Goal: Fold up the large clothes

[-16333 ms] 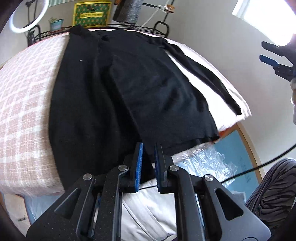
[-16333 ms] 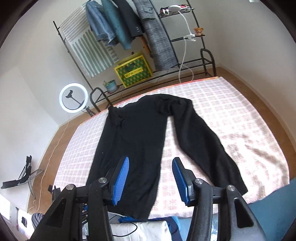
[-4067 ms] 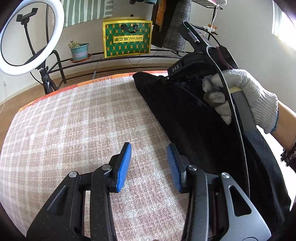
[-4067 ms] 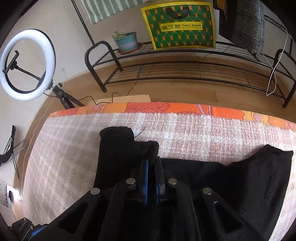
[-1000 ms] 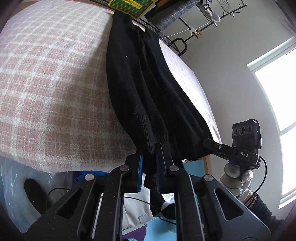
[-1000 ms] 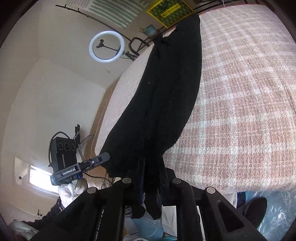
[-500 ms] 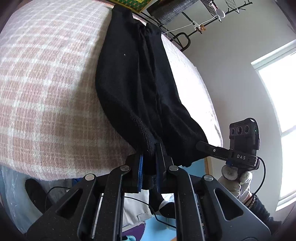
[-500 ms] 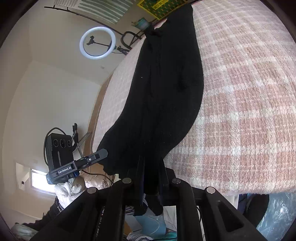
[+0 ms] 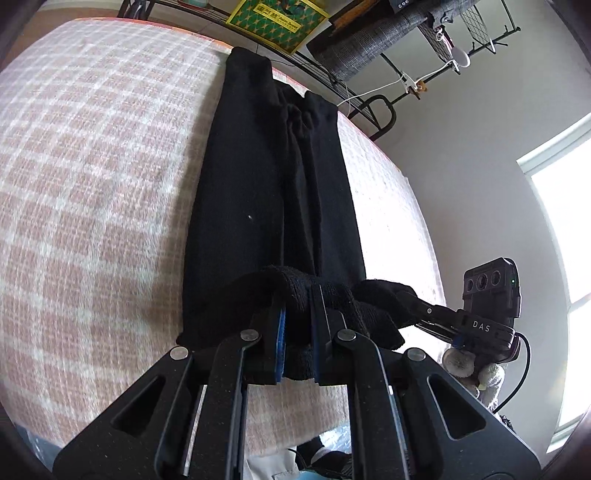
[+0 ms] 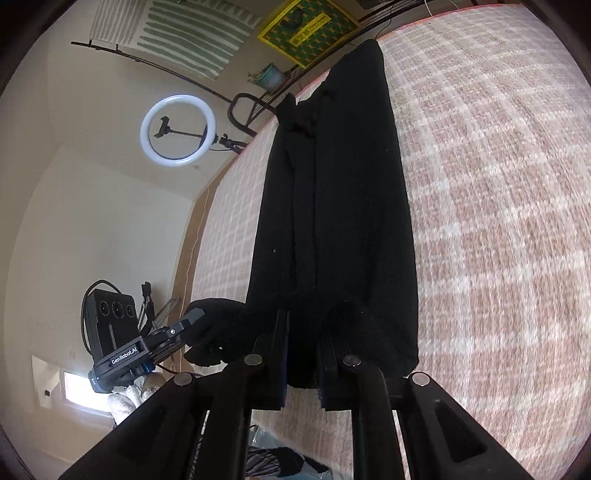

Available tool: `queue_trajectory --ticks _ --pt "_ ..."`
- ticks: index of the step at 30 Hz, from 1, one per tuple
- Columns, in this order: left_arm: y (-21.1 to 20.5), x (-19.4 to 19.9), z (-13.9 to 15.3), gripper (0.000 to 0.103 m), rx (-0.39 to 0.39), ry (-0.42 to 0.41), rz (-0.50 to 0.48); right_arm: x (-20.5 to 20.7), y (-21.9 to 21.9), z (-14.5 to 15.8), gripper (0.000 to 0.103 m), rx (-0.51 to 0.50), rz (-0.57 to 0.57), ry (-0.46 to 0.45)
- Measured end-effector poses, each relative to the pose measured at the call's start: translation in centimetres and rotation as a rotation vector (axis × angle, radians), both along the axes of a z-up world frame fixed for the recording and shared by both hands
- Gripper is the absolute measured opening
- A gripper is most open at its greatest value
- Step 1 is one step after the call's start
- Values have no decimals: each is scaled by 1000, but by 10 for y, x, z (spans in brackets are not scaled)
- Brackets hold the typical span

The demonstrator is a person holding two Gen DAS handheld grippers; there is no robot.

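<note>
Gripping black garment (image 9: 266,192), both grippers angled down

Black garment (image 9: 273,192) is matt, fuzzy knit cloth. Bed cover (image 9: 92,177) is rough woven checked fabric. Left gripper (image 9: 297,325) is grainy matt black plastic.

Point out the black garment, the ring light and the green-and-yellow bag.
garment (image 9: 258,192), left wrist view, middle of the folded body.
ring light (image 10: 178,128), right wrist view, left of its lit ring.
bag (image 9: 275,20), left wrist view, its green printed face.
</note>
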State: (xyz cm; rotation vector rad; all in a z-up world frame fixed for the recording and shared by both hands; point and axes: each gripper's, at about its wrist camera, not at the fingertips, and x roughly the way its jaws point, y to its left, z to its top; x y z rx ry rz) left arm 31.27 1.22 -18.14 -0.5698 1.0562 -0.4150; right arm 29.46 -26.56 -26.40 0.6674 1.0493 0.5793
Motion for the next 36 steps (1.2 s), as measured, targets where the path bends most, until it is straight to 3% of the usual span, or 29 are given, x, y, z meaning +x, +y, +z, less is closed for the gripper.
queue_trajectory --ticks 8,14,16,17,18,20,22,24,26,31,36 --pt "6 39 -28 9 27 41 56 46 0 -17 10 -49 -34 26" --pt "0 48 -31 13 79 16 50 57 1 -22 12 -50 -43 43" --pt "3 48 -26 29 95 6 61 59 2 -16 19 -64 -31 31" --pt "8 46 -22 42 94 -13 82 58 1 -10 29 -75 -33 14" --pt "13 44 -17 45 90 -34 104 55 -2 -3 42 -89 -44 -11" --pt "23 41 -7 45 83 -65 127 47 -11 12 50 -111 -64 -62" --pt "26 35 2 45 95 -92 101 37 -17 26 48 -107 -48 -111" --pt "24 25 6 45 111 -116 55 26 -13 36 36 -114 14 -152" --pt "14 19 5 43 134 -123 -8 17 -3 39 34 -144 83 -180" --pt "-17 22 -17 40 216 -92 -112 16 26 13 34 -225 167 -161" --pt "-29 40 -36 40 292 -75 -116 37 27 -5 34 -265 109 -127"
